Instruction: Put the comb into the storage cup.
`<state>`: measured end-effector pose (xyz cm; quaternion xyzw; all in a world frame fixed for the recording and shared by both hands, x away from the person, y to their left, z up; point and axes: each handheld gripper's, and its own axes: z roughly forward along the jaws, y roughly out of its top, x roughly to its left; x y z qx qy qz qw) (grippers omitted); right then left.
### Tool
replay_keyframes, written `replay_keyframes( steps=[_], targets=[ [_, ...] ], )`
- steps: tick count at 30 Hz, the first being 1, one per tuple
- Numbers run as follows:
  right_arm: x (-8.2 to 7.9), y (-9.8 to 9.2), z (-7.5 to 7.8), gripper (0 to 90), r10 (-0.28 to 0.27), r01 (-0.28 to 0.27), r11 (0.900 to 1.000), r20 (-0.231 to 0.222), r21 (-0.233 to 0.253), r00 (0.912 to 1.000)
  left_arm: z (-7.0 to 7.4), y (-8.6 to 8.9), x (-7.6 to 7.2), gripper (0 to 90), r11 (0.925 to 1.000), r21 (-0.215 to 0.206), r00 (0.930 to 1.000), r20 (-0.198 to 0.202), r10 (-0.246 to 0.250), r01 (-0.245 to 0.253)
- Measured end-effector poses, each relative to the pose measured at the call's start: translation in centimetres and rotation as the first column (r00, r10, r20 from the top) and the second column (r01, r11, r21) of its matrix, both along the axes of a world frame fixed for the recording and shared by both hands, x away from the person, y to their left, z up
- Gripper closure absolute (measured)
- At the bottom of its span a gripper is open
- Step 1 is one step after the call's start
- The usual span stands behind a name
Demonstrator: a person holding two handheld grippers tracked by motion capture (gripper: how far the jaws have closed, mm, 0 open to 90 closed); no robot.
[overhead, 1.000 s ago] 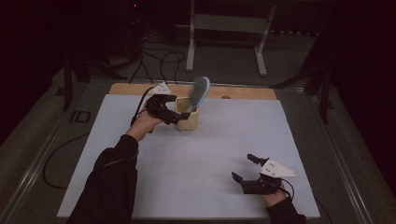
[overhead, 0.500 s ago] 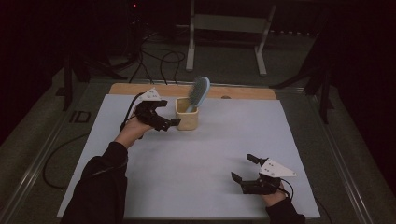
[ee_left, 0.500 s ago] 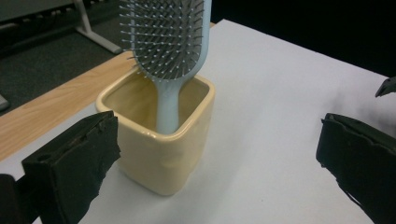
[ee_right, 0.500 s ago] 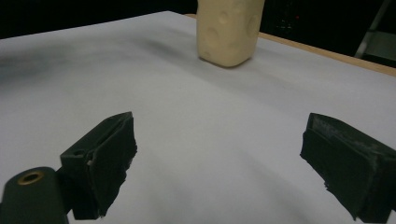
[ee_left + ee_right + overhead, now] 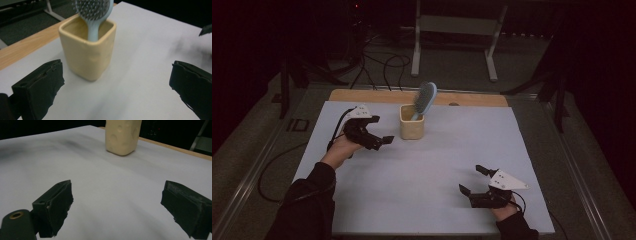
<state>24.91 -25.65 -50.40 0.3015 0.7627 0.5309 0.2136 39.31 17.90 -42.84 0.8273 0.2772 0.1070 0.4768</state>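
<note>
At nine o'clock of the cup (image 5: 411,128), left hand-held gripper (image 5: 378,141): jaws spread wide, nothing held, just beside the cup wall. Down at five o'clock on the table (image 5: 437,170), right hand-held gripper (image 5: 472,180), likewise released and well apart. Cup toward twelve o'clock on the white sheet, hairbrush (image 5: 423,99) standing in it, head tilted out. Probably light, rigid plastic; bristles awkward, so best taken by the handle neck. Cup rim crowding that neck; cup likely to tip.

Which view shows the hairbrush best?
High view: the whole hairbrush leans out of the cream cup, handle down inside. The left gripper view is closer but crops the bristle head at the top edge. The right gripper view catches the cup's lower body.
</note>
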Motion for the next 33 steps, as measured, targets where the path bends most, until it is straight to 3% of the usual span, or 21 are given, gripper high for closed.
replay_keyframes(
  steps=[8, 17, 26, 33],
  targets=[
    [0.0, 0.0, 0.0, 9.9, -0.001, 0.001, 1.0, 0.002, -0.004, 1.0, -0.6, 2.5, -1.4, 0.0, 0.9989, -0.008, 0.9989, -0.009, 0.046, -0.046],
    [0.0, 0.0, 0.0, 9.9, -0.002, 0.002, 1.0, 0.004, -0.008, 1.0, -1.2, 4.4, -3.7, 0.0, 0.998, 0.027, 0.9982, -0.015, 0.058, -0.057],
    [-0.1, 0.1, 0.0, 9.9, -0.003, 0.003, 1.0, 0.005, -0.008, 1.0, -2.2, 6.4, -6.2, 0.0, 0.9975, 0.012, 0.9969, -0.038, 0.069, -0.069],
    [0.0, 0.1, 0.1, 9.9, -0.006, 0.006, 1.0, 0.005, -0.012, 1.0, -3.1, 7.5, -8.4, 0.0, 0.9968, 0.015, 0.9963, -0.033, 0.079, -0.078]
  ],
)
